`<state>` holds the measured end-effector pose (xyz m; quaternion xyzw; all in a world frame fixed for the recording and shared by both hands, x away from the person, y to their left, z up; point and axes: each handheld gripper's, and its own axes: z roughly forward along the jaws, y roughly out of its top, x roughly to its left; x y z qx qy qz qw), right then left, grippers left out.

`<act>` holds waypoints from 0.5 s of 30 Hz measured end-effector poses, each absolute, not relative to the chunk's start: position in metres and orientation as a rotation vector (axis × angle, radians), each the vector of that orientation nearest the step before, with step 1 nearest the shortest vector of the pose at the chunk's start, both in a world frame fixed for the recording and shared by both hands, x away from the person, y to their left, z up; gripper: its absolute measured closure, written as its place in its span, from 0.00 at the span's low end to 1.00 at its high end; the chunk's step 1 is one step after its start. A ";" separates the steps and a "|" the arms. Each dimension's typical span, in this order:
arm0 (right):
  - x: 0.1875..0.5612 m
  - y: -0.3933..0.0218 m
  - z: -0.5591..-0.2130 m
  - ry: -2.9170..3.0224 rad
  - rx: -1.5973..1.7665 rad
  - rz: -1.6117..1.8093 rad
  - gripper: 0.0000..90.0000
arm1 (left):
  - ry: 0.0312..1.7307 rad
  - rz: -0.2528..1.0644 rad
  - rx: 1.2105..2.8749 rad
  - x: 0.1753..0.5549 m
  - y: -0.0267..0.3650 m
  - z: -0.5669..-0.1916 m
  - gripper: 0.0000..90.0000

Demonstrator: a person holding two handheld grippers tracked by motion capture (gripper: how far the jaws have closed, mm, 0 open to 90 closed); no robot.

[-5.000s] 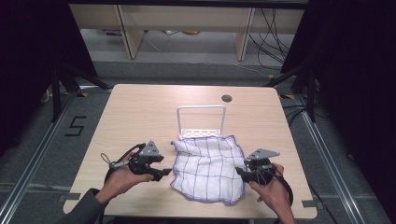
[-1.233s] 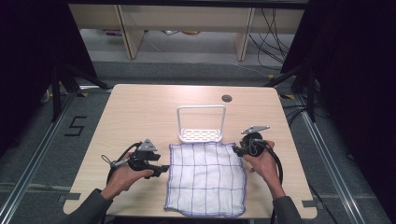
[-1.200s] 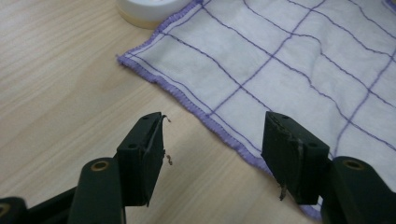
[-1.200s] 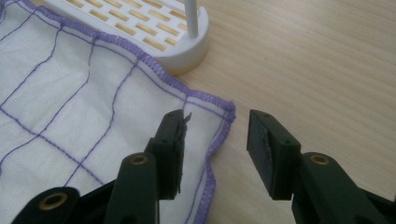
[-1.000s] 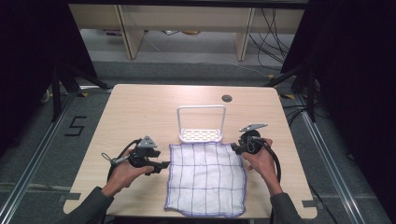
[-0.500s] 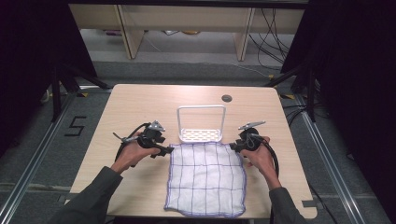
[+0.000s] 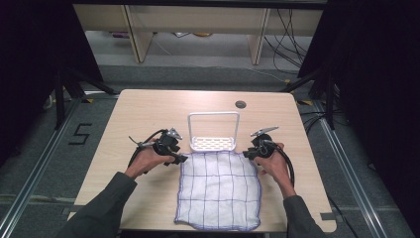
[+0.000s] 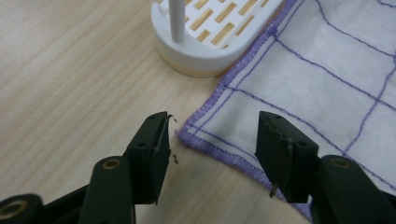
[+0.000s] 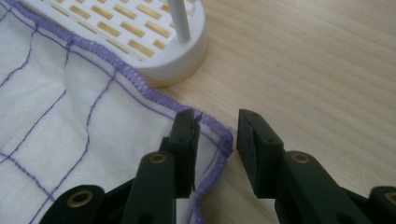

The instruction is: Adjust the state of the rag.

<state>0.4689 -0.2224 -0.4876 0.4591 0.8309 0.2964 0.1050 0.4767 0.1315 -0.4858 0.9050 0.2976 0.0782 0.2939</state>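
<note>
A white cloth with a purple grid lies spread flat on the near half of the wooden table. My left gripper is at its far left corner, and my right gripper is at its far right corner. In the left gripper view the left gripper stands open, its jaws just closing, with the cloth corner between them untouched. In the right gripper view the right gripper has also been closing. Its narrower gap straddles the hemmed corner of the cloth, pads not pressing.
A white slotted rack with a tall wire hoop stands just beyond the cloth's far edge, close ahead of both grippers: rack, rack. A round cable hole sits near the table's far edge.
The crumpled cloth now lies flat. My left gripper has moved away from the person to the cloth's far left corner. The right gripper has stayed at the far right corner.
</note>
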 end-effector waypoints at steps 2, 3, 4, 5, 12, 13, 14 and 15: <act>0.470 -0.222 -0.488 2.454 1.350 0.870 0.76 | 0.798 0.207 2.412 0.478 0.132 -0.486 0.53; 0.470 -0.221 -0.490 2.436 1.357 0.890 0.76 | 0.798 0.203 2.411 0.479 0.132 -0.487 0.55; 0.469 -0.222 -0.488 2.462 1.361 0.857 0.76 | 0.823 0.201 2.382 0.479 0.131 -0.489 0.57; 0.471 -0.222 -0.490 2.457 1.350 0.862 0.76 | 0.809 0.205 2.400 0.480 0.131 -0.489 0.58; 0.472 -0.221 -0.493 2.456 1.341 0.868 0.81 | 0.775 0.209 2.445 0.479 0.128 -0.495 0.71; 0.472 -0.221 -0.493 2.455 1.340 0.870 0.83 | 0.774 0.202 2.447 0.480 0.127 -0.495 0.72; 0.472 -0.221 -0.493 2.462 1.335 0.866 0.85 | 0.773 0.200 2.439 0.480 0.127 -0.496 0.75; 0.471 -0.220 -0.492 2.479 1.351 0.851 0.88 | 0.772 0.199 2.441 0.480 0.127 -0.495 0.78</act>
